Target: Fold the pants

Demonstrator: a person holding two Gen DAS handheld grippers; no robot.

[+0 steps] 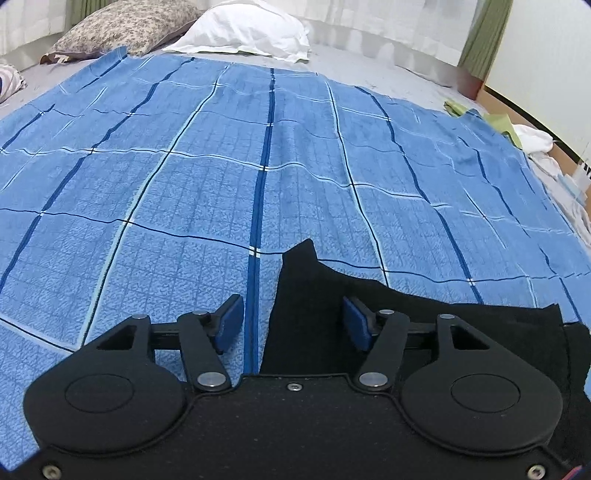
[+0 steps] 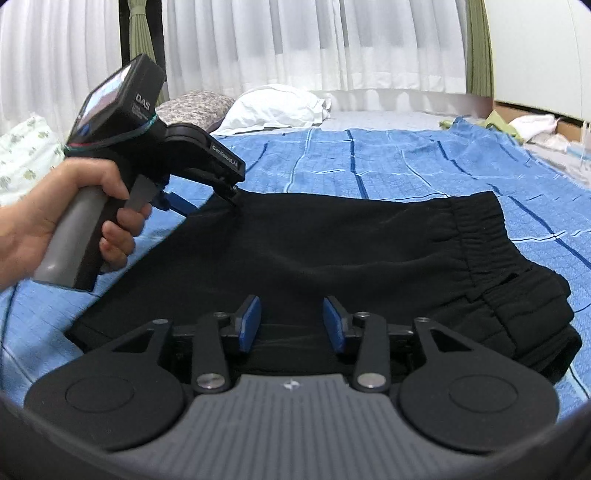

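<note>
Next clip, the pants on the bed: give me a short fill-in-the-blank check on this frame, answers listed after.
1. The pants are ____ in colour.
2. They lie on a checked ____ blanket.
3. The jaws of the left gripper and the right gripper both stand ____.
4. The plain pillow beside the floral pillow is ____.

Missing words: black; blue; open; white

Black pants [image 2: 332,243] are seen on a blue blanket [image 1: 207,192] checked with dark and pale lines. Blue pads [image 2: 248,325] are fitted inside black jaws.
</note>
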